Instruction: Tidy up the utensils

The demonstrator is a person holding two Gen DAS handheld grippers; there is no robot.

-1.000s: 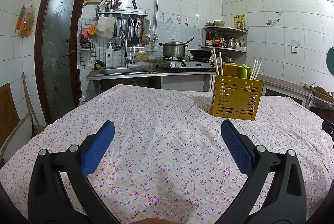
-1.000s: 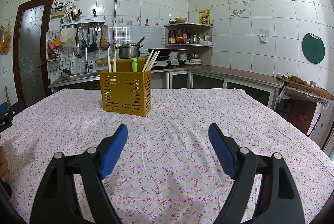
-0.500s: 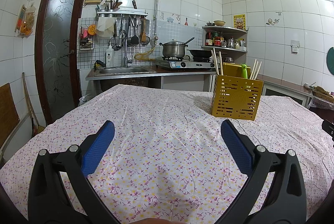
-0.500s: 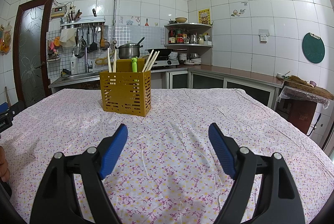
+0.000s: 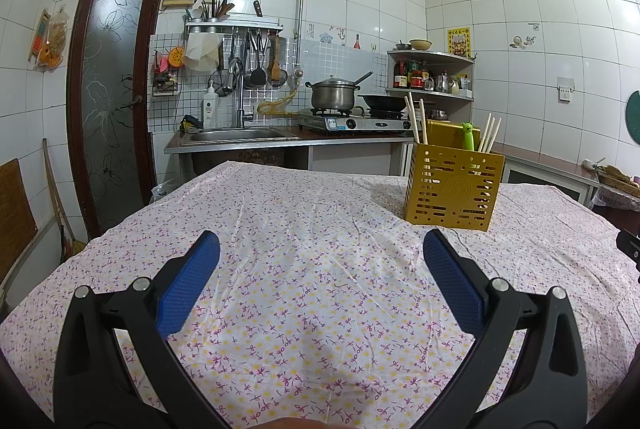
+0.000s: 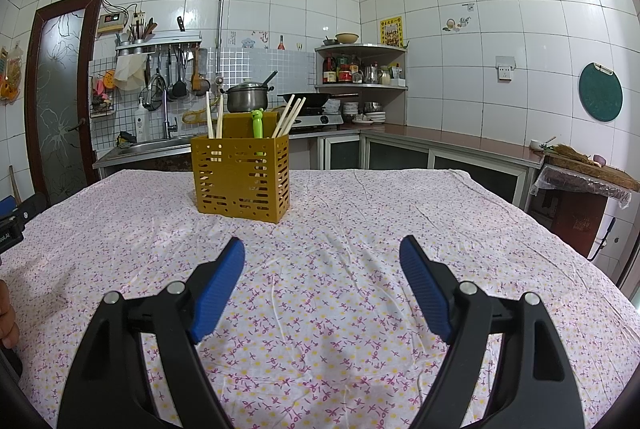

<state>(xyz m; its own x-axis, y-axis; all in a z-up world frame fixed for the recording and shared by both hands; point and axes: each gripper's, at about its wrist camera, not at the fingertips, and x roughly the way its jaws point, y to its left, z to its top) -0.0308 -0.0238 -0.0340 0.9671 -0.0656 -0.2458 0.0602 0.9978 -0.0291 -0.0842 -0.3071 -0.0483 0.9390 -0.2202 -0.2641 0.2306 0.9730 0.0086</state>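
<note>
A yellow slotted holder stands upright on the bench, holding chopsticks and a green utensil. Both the left tool and the right tool gape wide, gripping nothing.

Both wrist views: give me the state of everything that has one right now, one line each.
Left gripper: open, nothing between its pads.
Right gripper: open, nothing held.
Yellow holder: upright on the tablecloth.
Chopsticks: standing in the holder, leaning.
Green utensil: upright in the holder.
Pot: lid on, on the stove.
Door: shut.
</note>
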